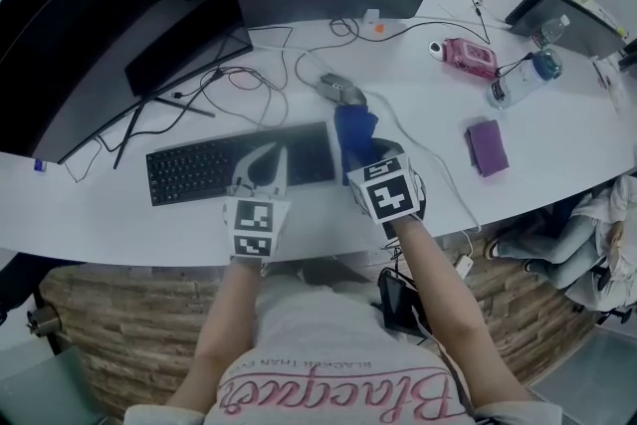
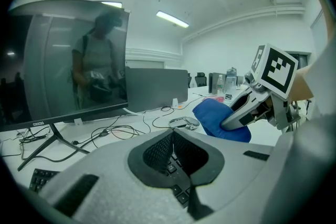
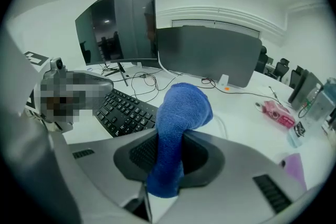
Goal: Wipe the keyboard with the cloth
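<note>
The person wears a pale T-shirt (image 1: 328, 363) with looping pink script printed across the front, its short sleeves ending above the elbows. The left claw (image 2: 172, 136) and the right claw (image 3: 169, 147) share one build: a light grey moulded shell, smooth and rounded, with dark rectangular slots let into its sides and a black rim round a hollow lined with dark mesh-textured pads. Each claw carries a white cube printed with black square markers, the left cube (image 1: 252, 226) and the right cube (image 1: 388, 191).
</note>
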The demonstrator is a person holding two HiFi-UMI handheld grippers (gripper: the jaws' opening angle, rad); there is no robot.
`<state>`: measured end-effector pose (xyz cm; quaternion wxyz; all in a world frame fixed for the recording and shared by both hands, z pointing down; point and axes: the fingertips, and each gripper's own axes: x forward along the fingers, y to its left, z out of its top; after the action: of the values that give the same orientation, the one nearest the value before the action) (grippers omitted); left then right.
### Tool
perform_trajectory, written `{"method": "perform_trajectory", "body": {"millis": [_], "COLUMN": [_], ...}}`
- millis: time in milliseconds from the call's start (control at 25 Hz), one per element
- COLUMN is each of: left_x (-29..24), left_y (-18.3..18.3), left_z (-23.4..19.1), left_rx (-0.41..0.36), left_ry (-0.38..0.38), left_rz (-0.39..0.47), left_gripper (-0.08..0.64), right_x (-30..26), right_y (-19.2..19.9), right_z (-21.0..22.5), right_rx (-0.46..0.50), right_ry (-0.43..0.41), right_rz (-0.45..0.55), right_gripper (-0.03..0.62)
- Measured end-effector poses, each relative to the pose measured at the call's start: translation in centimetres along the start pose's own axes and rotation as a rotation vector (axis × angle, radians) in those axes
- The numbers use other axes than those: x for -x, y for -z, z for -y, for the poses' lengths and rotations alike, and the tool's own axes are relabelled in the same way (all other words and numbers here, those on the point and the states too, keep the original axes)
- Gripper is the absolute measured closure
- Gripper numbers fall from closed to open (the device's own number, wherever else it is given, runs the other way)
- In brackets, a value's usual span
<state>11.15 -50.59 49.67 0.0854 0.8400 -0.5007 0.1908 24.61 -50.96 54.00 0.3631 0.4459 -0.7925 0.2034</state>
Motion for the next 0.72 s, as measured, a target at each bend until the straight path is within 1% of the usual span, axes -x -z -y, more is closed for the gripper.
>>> {"method": "perform_trajectory", "body": {"millis": [160,320,520,720], "left_x": [1.7,4.0,7.1,11.1], "left_y": [-0.5,-1.1,-1.7,-2.5], "left_z": [-1.0,-2.3,-3.7,-4.9], "left_rx": [-0.013,-0.029,-0.046,-0.034], "left_ry": [0.009,0.026,0.05,0.07], "left_rz": [0.02,0.045,0.08,0.136], "left_gripper": [0.555,0.555,0.555,0.555], "right_x": [1.9,3.6,5.3,7.2], "right_y": [-1.0,-1.9,-3.5,-5.1], "right_z": [-0.8,-2.9,-7.2,-12.6], "right_rx": [-0.023,-0.051,-0.061,-0.057], "right_ry": [0.057,0.106,0.128,0.141], "right_rz": [0.066,0.123,0.229,0.318], "right_gripper": [0.505,0.505,0.505,0.505]}}
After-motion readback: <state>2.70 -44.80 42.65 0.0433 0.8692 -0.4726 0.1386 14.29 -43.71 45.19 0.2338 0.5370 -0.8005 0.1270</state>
